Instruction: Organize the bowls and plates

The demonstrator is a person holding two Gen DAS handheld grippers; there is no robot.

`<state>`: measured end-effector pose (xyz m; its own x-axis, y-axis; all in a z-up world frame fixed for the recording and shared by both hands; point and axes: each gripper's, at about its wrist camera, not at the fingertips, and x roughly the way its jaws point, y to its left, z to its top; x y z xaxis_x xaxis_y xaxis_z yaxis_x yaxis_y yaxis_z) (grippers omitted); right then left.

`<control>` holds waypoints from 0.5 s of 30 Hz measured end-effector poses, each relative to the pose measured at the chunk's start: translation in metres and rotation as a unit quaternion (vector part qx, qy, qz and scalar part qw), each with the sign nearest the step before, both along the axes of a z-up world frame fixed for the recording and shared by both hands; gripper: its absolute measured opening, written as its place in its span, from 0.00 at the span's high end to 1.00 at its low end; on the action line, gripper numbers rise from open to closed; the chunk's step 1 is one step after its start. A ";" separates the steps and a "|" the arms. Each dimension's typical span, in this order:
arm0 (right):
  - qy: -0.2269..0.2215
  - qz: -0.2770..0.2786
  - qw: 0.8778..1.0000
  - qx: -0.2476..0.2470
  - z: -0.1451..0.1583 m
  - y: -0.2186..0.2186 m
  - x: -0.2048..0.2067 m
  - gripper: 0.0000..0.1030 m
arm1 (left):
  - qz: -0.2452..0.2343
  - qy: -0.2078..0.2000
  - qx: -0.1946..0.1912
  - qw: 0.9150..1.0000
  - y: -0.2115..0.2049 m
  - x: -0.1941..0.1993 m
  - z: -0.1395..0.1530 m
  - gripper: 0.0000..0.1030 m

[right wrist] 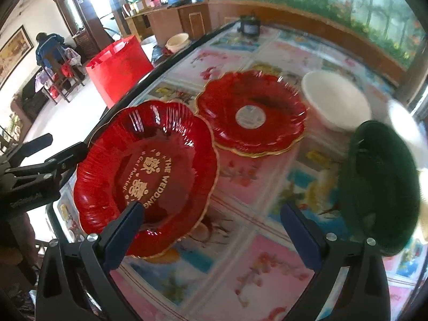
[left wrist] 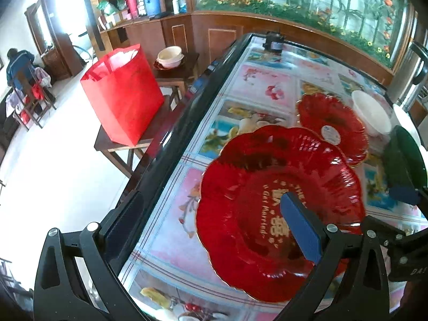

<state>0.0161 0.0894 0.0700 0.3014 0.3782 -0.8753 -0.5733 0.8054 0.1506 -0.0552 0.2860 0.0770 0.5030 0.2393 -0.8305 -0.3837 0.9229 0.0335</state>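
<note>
two red scalloped plates lie on the picture-covered glass worktop (right wrist: 240, 267): the near lettered plate (right wrist: 145, 176), tilted with its far-right rim raised, and a second plate with a round sticker (right wrist: 251, 113) just beyond. a white bowl (right wrist: 335, 101) sits empty to their right, a dark green dish (right wrist: 379, 187) nearer. the left hand-held gripper (left wrist: 214, 227) is spread wide, one finger (left wrist: 301, 230) over the lettered plate; the right hand-held gripper (right wrist: 211, 230) is also wide, holding nothing. a red bag (left wrist: 123, 93) stands on a side table.

Both wrist views overlook (closely) the same table (left wrist: 240, 85).
</note>
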 end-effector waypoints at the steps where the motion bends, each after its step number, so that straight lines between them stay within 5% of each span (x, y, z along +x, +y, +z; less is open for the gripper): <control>1: 0.005 -0.003 1.000 0.005 -0.001 0.002 0.002 0.04 | 0.000 0.001 -0.005 1.000 0.002 0.002 -0.004 0.00; 6: 0.024 -0.011 1.000 0.009 -0.008 0.006 0.012 0.10 | 0.000 0.012 -0.004 1.000 0.004 0.009 -0.015 0.00; 15: 0.046 0.004 0.999 0.000 -0.022 0.013 0.020 0.63 | 0.002 0.037 -0.010 0.999 0.011 0.016 -0.035 0.00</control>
